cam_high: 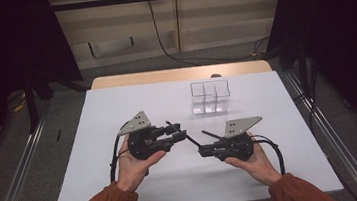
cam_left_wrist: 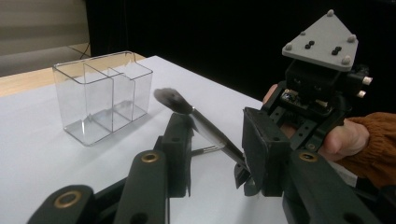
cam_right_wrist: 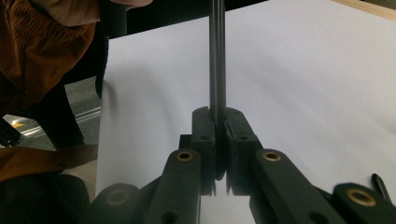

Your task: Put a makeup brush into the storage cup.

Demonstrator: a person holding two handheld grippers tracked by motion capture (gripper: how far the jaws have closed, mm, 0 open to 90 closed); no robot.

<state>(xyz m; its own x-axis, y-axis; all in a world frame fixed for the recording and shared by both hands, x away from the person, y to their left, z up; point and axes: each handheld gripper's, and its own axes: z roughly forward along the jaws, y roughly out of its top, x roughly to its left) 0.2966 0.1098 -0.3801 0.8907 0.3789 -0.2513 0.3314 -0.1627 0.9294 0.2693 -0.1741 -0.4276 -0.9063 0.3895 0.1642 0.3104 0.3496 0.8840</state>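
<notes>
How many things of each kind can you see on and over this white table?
Grippers: 2, the left gripper and the right gripper
Makeup brush: 1
Clear compartment box: 1
Thin black stick lying on the table: 1
Total: 5

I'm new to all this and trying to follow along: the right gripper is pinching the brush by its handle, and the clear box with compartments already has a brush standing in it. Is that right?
Not quite. The clear box is empty; the left gripper view shows its compartments bare. The rest holds: the right gripper is shut on the brush by its handle.
</notes>
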